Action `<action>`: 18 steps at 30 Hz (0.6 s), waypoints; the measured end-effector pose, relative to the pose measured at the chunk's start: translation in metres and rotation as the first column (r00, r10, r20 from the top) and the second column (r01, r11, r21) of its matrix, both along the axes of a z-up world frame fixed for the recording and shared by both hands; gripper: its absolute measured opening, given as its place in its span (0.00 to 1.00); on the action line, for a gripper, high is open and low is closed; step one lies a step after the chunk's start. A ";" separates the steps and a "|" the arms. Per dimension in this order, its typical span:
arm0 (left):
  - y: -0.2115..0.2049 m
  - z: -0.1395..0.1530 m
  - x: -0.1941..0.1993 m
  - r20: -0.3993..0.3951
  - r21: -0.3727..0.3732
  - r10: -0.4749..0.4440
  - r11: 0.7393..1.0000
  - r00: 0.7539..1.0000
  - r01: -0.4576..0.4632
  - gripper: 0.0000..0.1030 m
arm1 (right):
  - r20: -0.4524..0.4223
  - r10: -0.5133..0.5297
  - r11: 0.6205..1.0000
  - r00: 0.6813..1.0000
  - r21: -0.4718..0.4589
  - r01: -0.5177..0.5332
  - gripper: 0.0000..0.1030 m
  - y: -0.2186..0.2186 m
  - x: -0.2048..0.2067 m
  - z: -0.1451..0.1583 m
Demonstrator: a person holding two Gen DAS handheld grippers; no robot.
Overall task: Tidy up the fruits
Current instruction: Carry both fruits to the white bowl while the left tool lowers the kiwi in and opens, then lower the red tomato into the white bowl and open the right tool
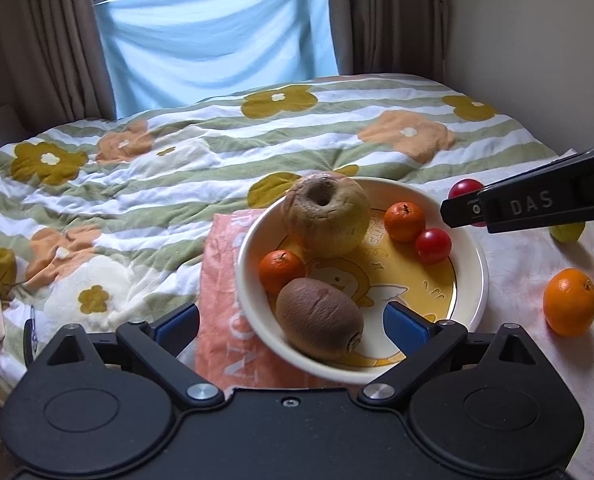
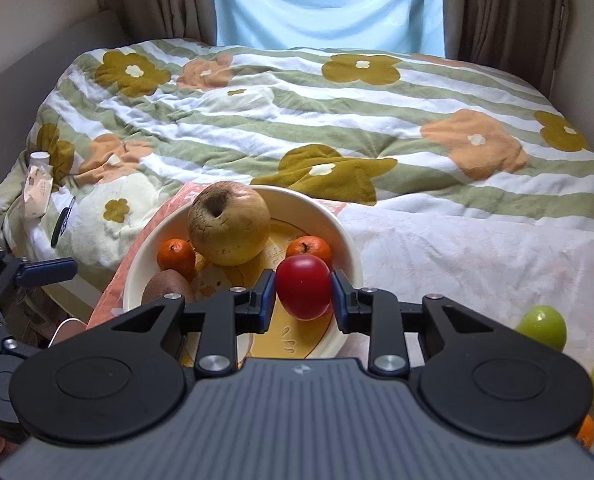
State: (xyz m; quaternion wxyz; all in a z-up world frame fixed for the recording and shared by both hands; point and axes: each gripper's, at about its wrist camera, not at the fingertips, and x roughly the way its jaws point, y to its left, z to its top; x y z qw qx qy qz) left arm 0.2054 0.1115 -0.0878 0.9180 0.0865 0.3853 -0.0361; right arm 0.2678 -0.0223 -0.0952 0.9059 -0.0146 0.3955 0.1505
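Right gripper (image 2: 303,294): pinches red tomato (image 2: 303,286) over bowl (image 2: 349,240), near bed's front edge.
Left gripper (image 1: 293,324): spread around bowl's near rim, kiwi (image 1: 319,318) between.
Risk: tomato dropped early bounces off mandarin (image 2: 309,246), rolling out.

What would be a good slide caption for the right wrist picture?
Right claw grips a red tomato over the bowl of fruit on a flowered bedspread.
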 end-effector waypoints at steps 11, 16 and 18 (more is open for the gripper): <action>0.017 0.005 -0.023 0.005 -0.050 0.069 0.996 0.998 -0.069 0.97 | -0.046 0.074 0.996 0.996 -0.040 -0.076 0.43 0.023 -0.003 -0.022; 0.017 0.006 -0.030 0.018 -0.056 0.067 0.996 0.998 -0.066 0.97 | -0.029 0.073 0.997 0.997 -0.026 -0.074 0.51 0.023 -0.005 -0.024; 0.016 0.007 -0.031 0.020 -0.056 0.064 0.997 0.998 -0.062 0.97 | -0.017 0.067 0.997 0.998 -0.027 -0.067 0.84 0.022 -0.008 -0.022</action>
